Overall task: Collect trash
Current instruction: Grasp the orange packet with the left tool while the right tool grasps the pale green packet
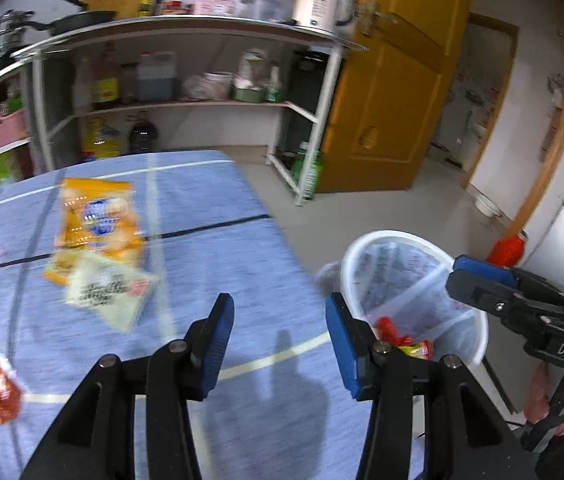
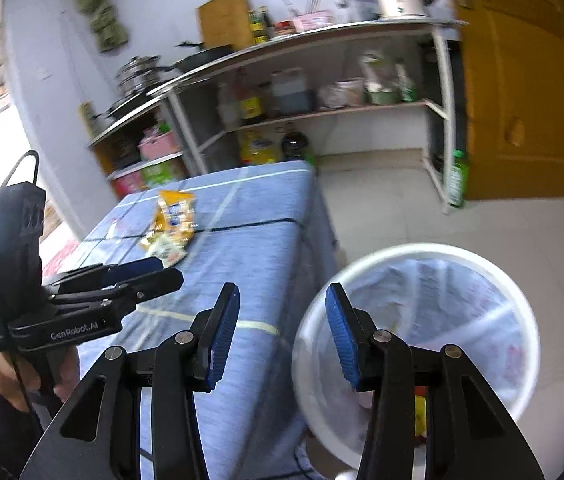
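Both grippers empty, trash on table and in bin.
We see blue striped cloth-covered table (image 1: pixel 242 264), white round lined bin (image 2: pixel 522 320) beside it holding red wrappers (image 1: pixel 392 330); orange snack bag (image 1: pixel 98 220) on table; left gripper (image 1: pixel 280 344) and right gripper (image 2: pixel 282 336) jaws apart.

A blue woven cloth with pale and dark stripes (image 1: pixel 210 208) is covering the counter, looking matt and slightly coarse. The orange glossy plastic snack bag (image 1: pixel 96 220) is catching light beside a pale printed paper-like packet (image 1: pixel 108 292), both blurred. A thin translucent plastic liner is lining the smooth white plastic trash bin (image 2: pixel 522 300).
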Available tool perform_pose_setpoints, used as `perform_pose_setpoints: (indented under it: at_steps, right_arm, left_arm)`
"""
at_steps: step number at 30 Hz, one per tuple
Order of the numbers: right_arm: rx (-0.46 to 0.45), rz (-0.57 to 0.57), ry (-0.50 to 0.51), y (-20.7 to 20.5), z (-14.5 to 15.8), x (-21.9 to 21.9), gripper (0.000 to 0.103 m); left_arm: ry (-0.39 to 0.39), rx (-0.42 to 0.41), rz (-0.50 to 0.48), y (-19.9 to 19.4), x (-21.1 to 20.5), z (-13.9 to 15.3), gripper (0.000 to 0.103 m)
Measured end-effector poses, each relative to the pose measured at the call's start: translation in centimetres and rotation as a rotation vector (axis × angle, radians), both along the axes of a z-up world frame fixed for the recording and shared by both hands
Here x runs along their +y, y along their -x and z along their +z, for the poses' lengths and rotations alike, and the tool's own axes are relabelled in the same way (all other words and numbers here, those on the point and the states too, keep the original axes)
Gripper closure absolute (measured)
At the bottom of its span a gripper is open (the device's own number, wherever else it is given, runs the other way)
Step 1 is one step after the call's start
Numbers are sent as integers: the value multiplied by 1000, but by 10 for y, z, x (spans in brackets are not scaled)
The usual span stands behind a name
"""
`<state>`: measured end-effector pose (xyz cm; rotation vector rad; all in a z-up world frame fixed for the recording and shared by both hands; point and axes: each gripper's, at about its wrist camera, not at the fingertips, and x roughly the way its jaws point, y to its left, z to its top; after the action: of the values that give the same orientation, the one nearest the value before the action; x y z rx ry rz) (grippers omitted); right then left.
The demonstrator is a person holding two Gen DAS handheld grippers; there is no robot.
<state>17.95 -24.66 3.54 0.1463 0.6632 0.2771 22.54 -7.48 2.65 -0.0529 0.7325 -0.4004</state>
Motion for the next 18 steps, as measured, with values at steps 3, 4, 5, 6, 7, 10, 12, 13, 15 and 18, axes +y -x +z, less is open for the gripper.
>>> perform_pose_setpoints:
  at_steps: [3,4,5,6,7,10,12,13,15,18]
  right_arm:
    - [-12,65,11,-9,3,27,53]
    - [-12,81,14,-13,2,34,52]
    - [-13,106,21,-17,2,45,51]
    - [-14,125,28,-19,2,53,51]
    - [-13,143,37,-23,1,61,51]
    - [-9,191,58,-33,-2,84,51]
    - [-5,219,66,-39,-4,98,51]
    - [-3,231,73,-43,-6,105,50]
    - [0,250,81,-49,-8,117,50]
    - [14,283,97,-61,-15,135,50]
  left_arm:
    - [-4,-3,55,3,30,-2,52]
    - [-4,-2,76,4,41,-3,51]
    - [-3,-2,97,5,52,-4,50]
    - [-3,-2,118,7,62,-5,49]
    - [-5,-1,142,8,73,-7,48]
    - [-6,10,220,12,106,-13,47]
    - [-1,19,271,16,126,-19,47]
    - [4,24,294,18,136,-21,46]
    - [19,38,333,21,152,-25,46]
    - [26,49,380,25,171,-30,46]
